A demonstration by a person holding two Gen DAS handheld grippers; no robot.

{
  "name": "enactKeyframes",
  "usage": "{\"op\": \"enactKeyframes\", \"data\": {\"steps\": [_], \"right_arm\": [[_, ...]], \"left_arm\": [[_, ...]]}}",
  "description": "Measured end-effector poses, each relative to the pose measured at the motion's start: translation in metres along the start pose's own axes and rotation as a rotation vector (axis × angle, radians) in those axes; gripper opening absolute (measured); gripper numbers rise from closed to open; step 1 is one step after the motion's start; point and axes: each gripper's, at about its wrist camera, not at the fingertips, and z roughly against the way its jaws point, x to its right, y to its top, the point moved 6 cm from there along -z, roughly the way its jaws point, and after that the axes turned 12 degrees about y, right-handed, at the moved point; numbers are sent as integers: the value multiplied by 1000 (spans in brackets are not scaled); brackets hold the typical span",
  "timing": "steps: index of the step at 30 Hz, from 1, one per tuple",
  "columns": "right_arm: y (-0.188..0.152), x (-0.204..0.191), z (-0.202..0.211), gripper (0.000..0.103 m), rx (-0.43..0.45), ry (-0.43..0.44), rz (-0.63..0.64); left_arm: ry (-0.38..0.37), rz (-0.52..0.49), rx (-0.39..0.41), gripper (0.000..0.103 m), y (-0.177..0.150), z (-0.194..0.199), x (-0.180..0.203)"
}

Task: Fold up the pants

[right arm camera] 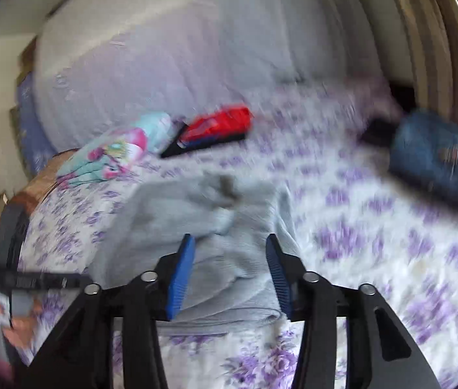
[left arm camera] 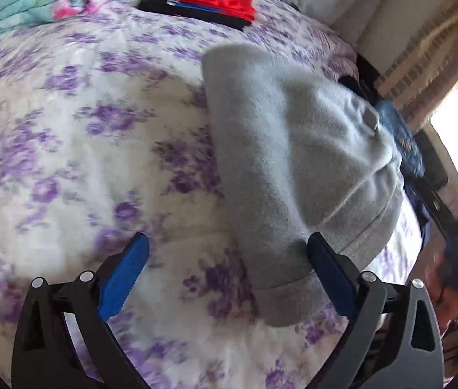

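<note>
Grey sweatpants (left arm camera: 290, 149) lie partly folded on a bed with a purple-flowered cover (left arm camera: 66, 149). In the left wrist view my left gripper (left arm camera: 229, 249) is open just above the bed, and the hem end of the pants lies between its blue fingers, nearer the right one. In the right wrist view the pants (right arm camera: 203, 220) are a bunched grey heap. My right gripper (right arm camera: 229, 249) is open over their near edge and holds nothing. Both views are blurred by motion.
A red and blue garment on black cloth (left arm camera: 209, 3) (right arm camera: 219, 126) and a teal and pink floral garment (left arm camera: 50, 0) (right arm camera: 115, 152) lie at the far side of the bed. Blue jeans (right arm camera: 436, 155) (left arm camera: 400, 136) lie at the right edge. A large pillow (right arm camera: 164, 48) stands behind.
</note>
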Motion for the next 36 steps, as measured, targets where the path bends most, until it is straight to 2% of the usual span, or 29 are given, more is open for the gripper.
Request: {"op": "enactKeyframes", "data": {"steps": [1, 3, 5, 8, 10, 15, 18, 21, 22, 23, 26, 29, 33, 36], "right_arm": [[-1, -21, 6, 53, -5, 35, 81], [-14, -72, 7, 58, -72, 135, 290], [-37, -113, 4, 62, -136, 174, 516], [-75, -151, -11, 68, -211, 110, 865], [-93, -154, -26, 68, -268, 45, 972], [-95, -130, -55, 68, -338, -131, 1021], [-95, -122, -66, 73, -356, -139, 1052], [-89, -120, -75, 74, -336, -162, 1069], [-89, -121, -77, 71, -334, -161, 1065], [-88, -120, -78, 60, -333, -151, 1058], [-83, -120, -77, 44, -311, -143, 1035], [-75, -117, -72, 39, -290, -130, 981], [-70, -112, -71, 39, -277, -120, 963], [-68, -110, -73, 39, -266, -122, 954]], "left_arm": [[-3, 13, 4, 95, 2, 6, -5], [-16, 20, 9, 95, 7, 16, -11], [-32, 24, 9, 95, 9, 21, -13], [-53, 25, -13, 95, 5, 21, -12], [-62, 18, -36, 95, 2, 17, -7], [-60, -17, -97, 95, -11, 3, 6], [-97, -32, -128, 95, -15, -3, 17], [-149, -42, -153, 95, -17, -4, 28], [-167, -46, -162, 95, -17, -4, 32], [-181, -48, -169, 95, -18, -3, 34], [-156, -60, -165, 95, -19, -4, 36], [-173, -47, -193, 96, -21, -9, 40], [-207, -32, -224, 99, -19, -17, 49], [-243, 23, -289, 99, -19, -24, 50]]}}
